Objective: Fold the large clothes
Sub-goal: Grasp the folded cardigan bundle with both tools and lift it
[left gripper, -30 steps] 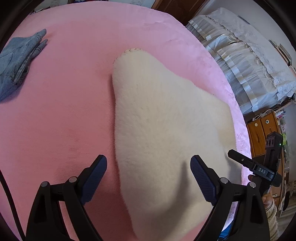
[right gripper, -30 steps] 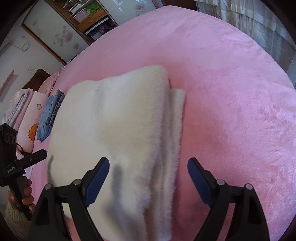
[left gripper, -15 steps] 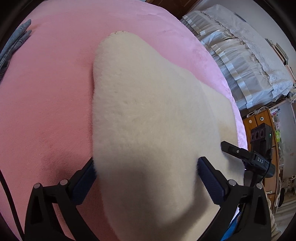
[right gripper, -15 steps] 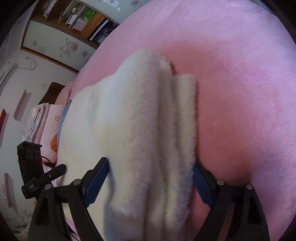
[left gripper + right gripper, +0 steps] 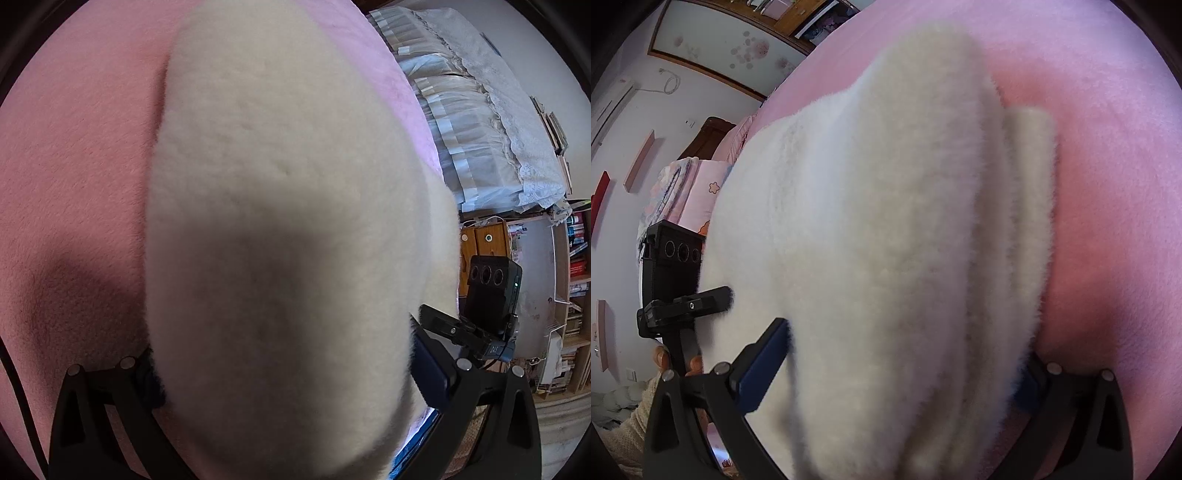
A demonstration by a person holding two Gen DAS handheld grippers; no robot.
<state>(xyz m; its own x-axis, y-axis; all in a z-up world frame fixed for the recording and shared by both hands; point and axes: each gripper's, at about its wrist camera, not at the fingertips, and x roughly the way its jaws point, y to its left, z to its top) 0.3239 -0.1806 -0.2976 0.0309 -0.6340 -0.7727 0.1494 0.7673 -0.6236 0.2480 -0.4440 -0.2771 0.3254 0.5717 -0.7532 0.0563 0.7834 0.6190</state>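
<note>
A folded cream fleece garment (image 5: 280, 206) lies on the pink bed cover (image 5: 74, 166) and fills most of both views. My left gripper (image 5: 288, 376) is open, its jaws wide on either side of the garment's near end, which bulges between them. My right gripper (image 5: 905, 373) is also open and straddles the other near end of the garment (image 5: 886, 221), where stacked layers show at the right edge. Each gripper shows at the edge of the other's view: the right one (image 5: 491, 295) and the left one (image 5: 676, 277).
The pink cover (image 5: 1108, 166) stretches away on both sides of the garment. White lace curtains (image 5: 480, 110), a wooden cabinet and bookshelves stand beyond the bed on the right. Folded bedding (image 5: 690, 192) and a wardrobe lie at the far left.
Both grippers have moved forward and down over the garment's near edge, so its ends now sit between the open jaws. The blue jeans have left the left wrist view.
</note>
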